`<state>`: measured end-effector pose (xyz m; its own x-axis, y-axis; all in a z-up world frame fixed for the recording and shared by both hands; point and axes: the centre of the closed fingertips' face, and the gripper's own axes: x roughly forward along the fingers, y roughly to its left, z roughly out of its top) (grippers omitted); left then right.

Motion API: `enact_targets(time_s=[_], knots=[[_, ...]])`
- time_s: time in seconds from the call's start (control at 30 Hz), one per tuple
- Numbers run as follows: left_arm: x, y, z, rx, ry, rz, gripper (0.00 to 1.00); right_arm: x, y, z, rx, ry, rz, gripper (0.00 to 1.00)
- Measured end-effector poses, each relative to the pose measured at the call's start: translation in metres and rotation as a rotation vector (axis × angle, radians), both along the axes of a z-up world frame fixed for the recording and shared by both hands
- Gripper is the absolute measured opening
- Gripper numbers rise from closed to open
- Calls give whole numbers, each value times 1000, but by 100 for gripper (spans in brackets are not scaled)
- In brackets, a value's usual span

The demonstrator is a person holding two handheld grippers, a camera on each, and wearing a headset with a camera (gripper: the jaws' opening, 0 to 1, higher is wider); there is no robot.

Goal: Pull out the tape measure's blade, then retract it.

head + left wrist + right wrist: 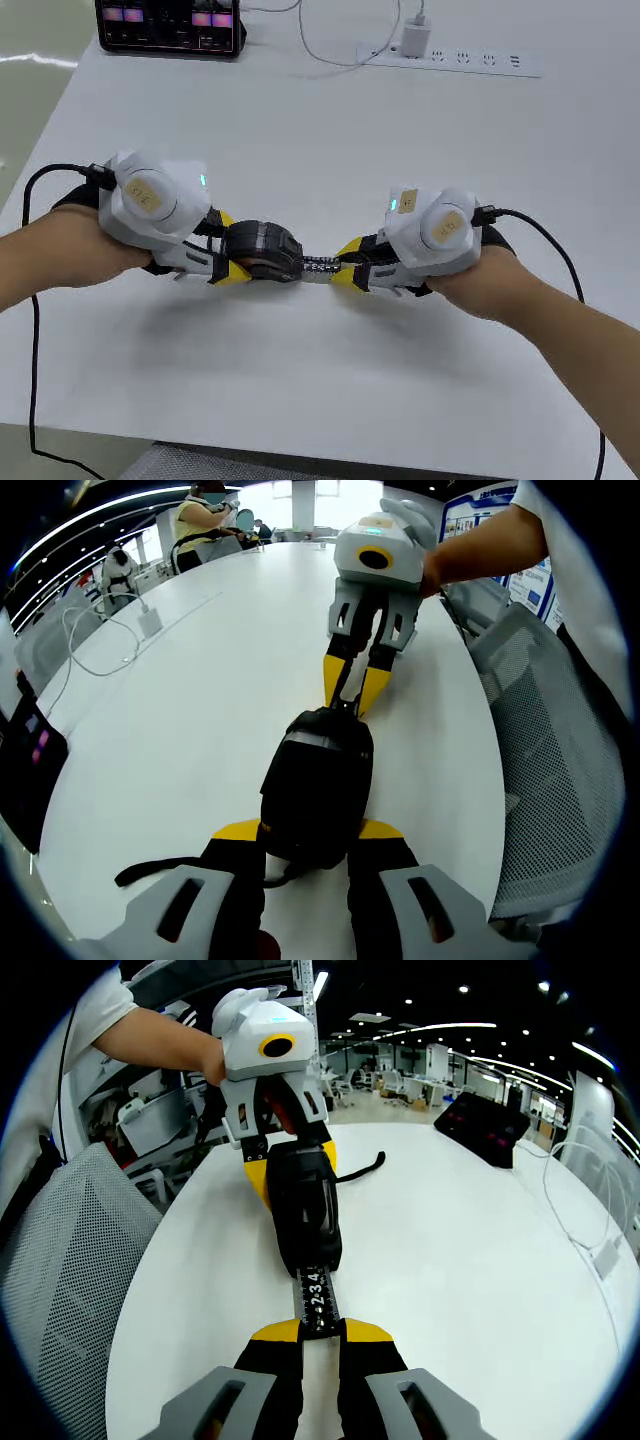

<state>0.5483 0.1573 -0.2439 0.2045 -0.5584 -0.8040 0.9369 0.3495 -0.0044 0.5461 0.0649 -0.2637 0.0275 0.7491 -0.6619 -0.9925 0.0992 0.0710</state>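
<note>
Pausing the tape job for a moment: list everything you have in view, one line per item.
tape measure: one, black, centre of the table, between the two tools.
blade: one, black with white numbers, a short length out of the case.
table: one, white, under everything.
power strip: one, white, far side.
charger: one, white, plugged into the power strip.
console: one, black with lit screens, far left.
mesh chair: one, grey, beside the table.
left tool: one, white with yellow tips, shut on the tape measure.
right tool: one, same colours, shut on the blade.
left hand, right hand: one on each tool.
</note>
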Motion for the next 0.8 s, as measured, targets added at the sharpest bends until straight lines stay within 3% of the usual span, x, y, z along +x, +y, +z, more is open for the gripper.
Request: enact_targets(time_s=[0.8], knots=[[0, -1, 0, 1, 0, -3, 27, 1, -23, -1, -44, -19, -6, 8]])
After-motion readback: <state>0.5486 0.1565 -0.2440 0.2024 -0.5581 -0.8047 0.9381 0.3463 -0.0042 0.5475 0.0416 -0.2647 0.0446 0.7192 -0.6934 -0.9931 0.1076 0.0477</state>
